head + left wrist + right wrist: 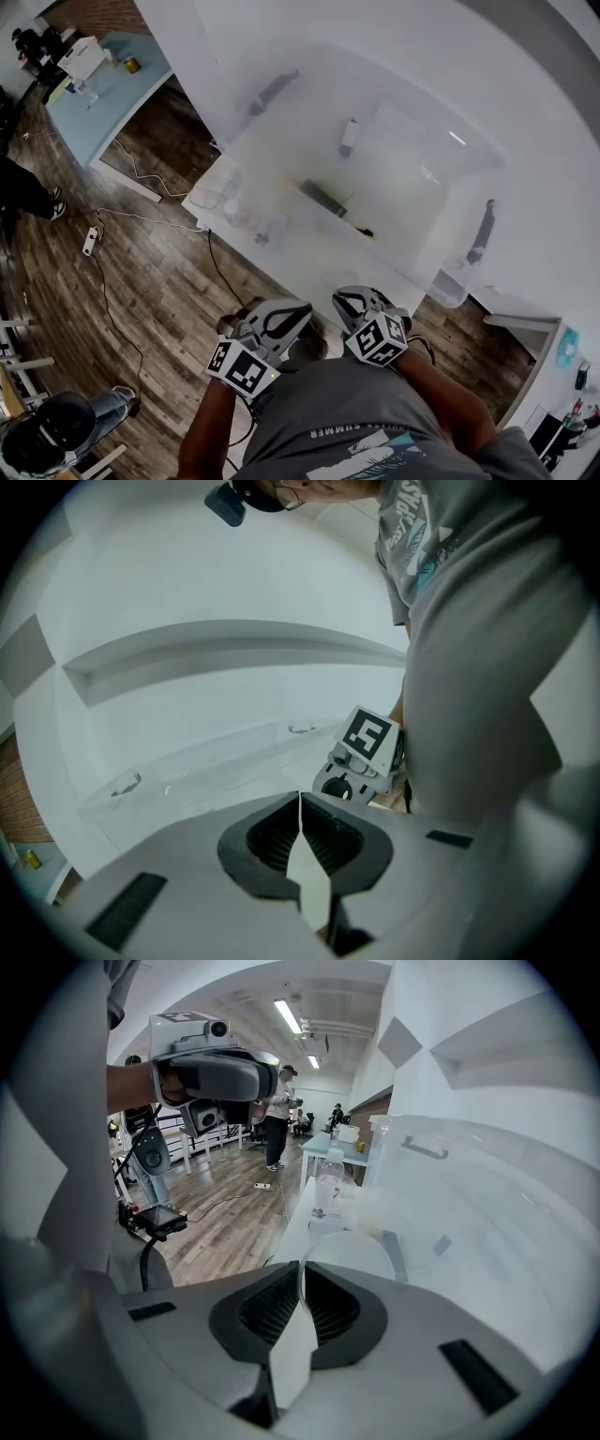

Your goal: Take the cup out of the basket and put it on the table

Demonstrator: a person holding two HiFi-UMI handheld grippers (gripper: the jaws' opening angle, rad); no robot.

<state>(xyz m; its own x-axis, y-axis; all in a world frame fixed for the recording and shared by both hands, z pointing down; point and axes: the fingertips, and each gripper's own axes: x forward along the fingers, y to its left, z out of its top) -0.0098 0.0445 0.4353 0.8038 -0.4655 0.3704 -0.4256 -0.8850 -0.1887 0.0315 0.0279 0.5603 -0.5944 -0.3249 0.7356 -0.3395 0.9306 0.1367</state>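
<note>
Cup (352,1255) was in the right gripper (300,1274). Its jaws were nearly together, pinching what looked like the thin translucent wall at the rim. The pale round body lay just beyond the tips, outside the basket (469,1204). The left gripper (300,803) had its jaws pressed together on nothing and hung up and to the left of the right jaws, close to the person's body.

The step in hand seemed to be the set-down. To do it well, the cup should be carried fully over the worktop (319,258) and levelled so its base met the surface flat. Only then should the jaws be spread. A pinch on one thin wall would let a light cup swing or tip, so a slow descent and a straight pull back off the rim would suit.

Ahead of the jaws a narrow strip of worktop ran away, with the basket's near wall on their right and the worktop's edge on their left. Whether the cup was already past that edge was hard to tell. Farther ahead on the strip stood a clear bottle (328,1180), so the free spot was the near stretch short of it. Left of and below the jaws lay wooden floor (141,300) with cables, and a release on that side would have dropped the cup.
</note>
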